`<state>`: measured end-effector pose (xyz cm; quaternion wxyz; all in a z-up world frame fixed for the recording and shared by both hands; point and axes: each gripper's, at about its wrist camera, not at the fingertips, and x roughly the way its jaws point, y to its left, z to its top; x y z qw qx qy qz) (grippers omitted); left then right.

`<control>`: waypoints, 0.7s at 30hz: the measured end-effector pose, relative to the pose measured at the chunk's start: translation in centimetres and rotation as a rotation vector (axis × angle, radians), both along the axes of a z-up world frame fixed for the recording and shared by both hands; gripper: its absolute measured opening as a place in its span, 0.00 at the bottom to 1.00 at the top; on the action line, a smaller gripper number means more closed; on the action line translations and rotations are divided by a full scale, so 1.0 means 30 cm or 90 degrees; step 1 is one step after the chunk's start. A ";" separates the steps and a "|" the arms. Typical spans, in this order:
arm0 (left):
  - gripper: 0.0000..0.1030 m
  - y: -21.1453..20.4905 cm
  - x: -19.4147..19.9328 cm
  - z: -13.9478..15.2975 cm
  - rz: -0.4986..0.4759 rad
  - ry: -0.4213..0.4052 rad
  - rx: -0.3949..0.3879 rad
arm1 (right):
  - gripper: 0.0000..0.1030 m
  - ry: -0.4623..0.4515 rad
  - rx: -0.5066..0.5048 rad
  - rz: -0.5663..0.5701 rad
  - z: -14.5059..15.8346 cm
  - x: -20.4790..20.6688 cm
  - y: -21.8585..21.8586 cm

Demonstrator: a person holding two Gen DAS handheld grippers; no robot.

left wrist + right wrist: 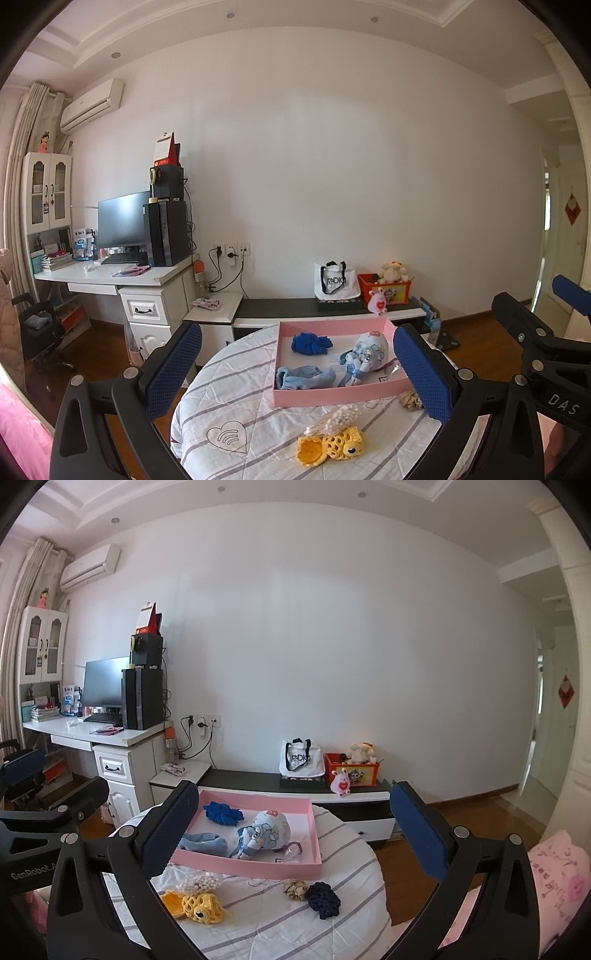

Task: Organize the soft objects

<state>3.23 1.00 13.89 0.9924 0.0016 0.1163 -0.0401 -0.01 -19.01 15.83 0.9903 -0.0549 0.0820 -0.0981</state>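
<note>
While both sets of fingers stand spread wide and hold nothing, we hover our left gripper (297,373) and right gripper (291,829) above the round table (280,930), each framing the work below. The blue pads (423,373) have a fine grid texture, made for gripping cloth.

We judge the sorting to be partly done. Inside the shallow pink tray (258,867), a stiff, flat-walled box, already lie a crumpled royal-blue knit piece (223,812), a pale blue fleecy sock or glove (203,843), a round printed plush doll (267,829) and a small clear scrunchie-like item (291,851) near the right wall.

Four soft things are left out on the quilted, striped cover: a yellow crocheted fish-like piece (197,904) with open lacy holes, a bobbly white beaded bundle (201,882) touching its far edge, a tan ruffled scrunchie (295,888), and just beside it a dark navy knitted pad (324,899) with a nubby surface. All four lie in front of the tray's near wall, the yellow and white pair to the left, the tan and navy pair to the right, nearer our right gripper.
</note>
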 end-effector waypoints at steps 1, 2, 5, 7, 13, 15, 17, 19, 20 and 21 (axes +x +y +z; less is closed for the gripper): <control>1.00 0.000 -0.008 0.004 0.000 0.000 0.000 | 1.00 0.000 0.000 0.000 0.000 0.000 0.001; 1.00 0.002 -0.005 0.003 0.001 0.001 0.000 | 1.00 -0.001 0.000 0.000 0.000 0.000 0.001; 1.00 0.001 -0.006 0.002 0.001 0.001 0.000 | 1.00 0.000 -0.002 0.000 0.000 0.000 0.001; 1.00 -0.001 -0.005 0.001 0.003 0.002 -0.001 | 1.00 0.001 -0.002 0.000 0.001 0.000 0.003; 1.00 -0.007 -0.002 -0.003 0.004 0.007 0.000 | 1.00 0.002 -0.002 0.000 0.005 0.003 0.008; 1.00 -0.008 0.006 -0.006 0.005 0.010 0.001 | 1.00 0.004 -0.001 0.000 0.005 0.007 0.009; 1.00 -0.009 0.009 -0.009 0.007 0.013 0.001 | 1.00 0.006 -0.002 0.000 0.004 0.013 0.010; 1.00 -0.009 0.013 -0.011 0.007 0.017 0.002 | 1.00 0.010 -0.002 0.000 0.001 0.018 0.009; 1.00 -0.010 0.020 -0.013 0.008 0.020 0.003 | 1.00 0.013 -0.001 0.000 -0.001 0.021 0.008; 1.00 -0.010 0.021 -0.015 0.007 0.021 0.004 | 1.00 0.014 -0.001 0.000 -0.004 0.024 0.005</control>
